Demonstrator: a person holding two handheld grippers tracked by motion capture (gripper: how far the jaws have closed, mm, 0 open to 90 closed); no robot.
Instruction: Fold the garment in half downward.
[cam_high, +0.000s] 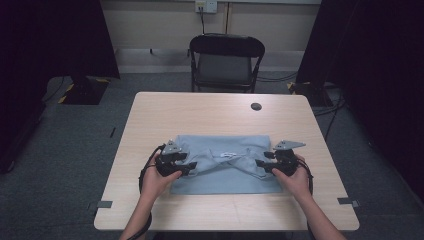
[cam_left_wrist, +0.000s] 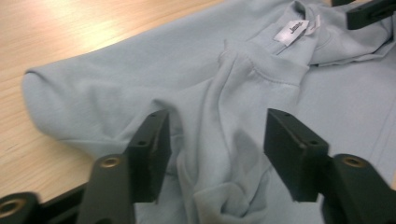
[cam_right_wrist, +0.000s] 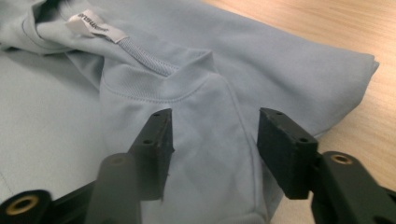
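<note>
Shirt (cam_left_wrist: 224, 107) sleeve between left tool (cam_left_wrist: 217, 140) jaws

High view looks down from above; both gripper views sit close over the shared shirt (cam_high: 227, 165).

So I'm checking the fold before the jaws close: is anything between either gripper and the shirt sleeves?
Nothing visible. The left gripper and right gripper each already straddle a sleeve of the light blue shirt, jaws apart.
</note>
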